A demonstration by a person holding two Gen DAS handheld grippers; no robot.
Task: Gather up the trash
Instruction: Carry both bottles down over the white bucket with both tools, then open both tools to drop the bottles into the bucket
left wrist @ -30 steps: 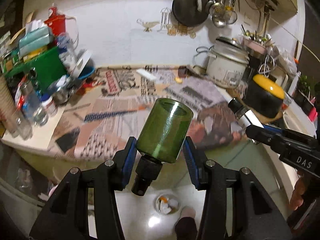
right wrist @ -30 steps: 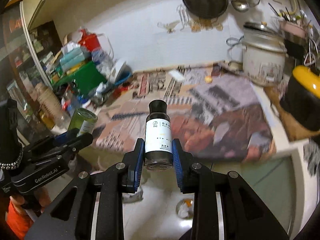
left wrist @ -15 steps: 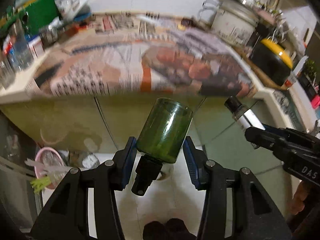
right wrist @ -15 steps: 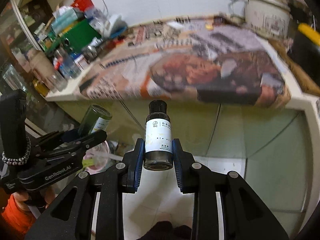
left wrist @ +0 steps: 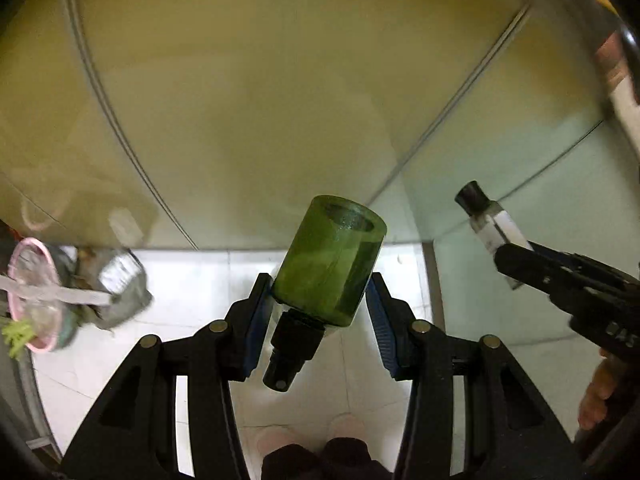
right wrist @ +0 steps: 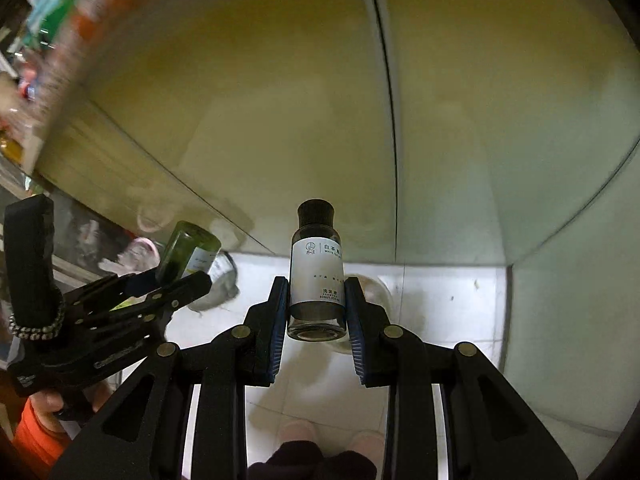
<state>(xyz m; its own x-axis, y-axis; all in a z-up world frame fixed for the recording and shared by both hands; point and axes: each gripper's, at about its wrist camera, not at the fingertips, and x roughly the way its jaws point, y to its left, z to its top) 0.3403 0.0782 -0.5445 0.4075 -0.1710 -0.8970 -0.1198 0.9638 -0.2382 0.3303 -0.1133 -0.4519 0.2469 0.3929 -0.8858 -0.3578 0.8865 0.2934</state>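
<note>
A translucent green bottle (left wrist: pixel 330 264) with a black spray cap pointing down toward the camera sits between the blue pads of my left gripper (left wrist: pixel 320 300), which is shut on it. In the right wrist view my right gripper (right wrist: pixel 317 304) is shut on a small clear bottle (right wrist: pixel 317 276) with a white label and black cap, held upright. The left gripper (right wrist: pixel 160 284) and its green bottle (right wrist: pixel 188 254) show at the lower left there; the right gripper (left wrist: pixel 516 256) with the small bottle (left wrist: pixel 490 220) shows at the right of the left wrist view. Both point down at the white floor.
Yellow-green cabinet doors (left wrist: pixel 260 100) fill the upper view. A pink bin (left wrist: pixel 36 300) with a liner and scraps stands on the floor at left, with a grey bag (left wrist: pixel 116 288) beside it. White floor tiles (left wrist: pixel 200 280) lie below. The person's slippers (right wrist: pixel 296 432) show at the bottom edge.
Both grippers have dropped from above the counter to in front of the cabinet doors near the floor, tilting further down. The bottles stay gripped. The countertop has left view; the pink bin has come closer.
</note>
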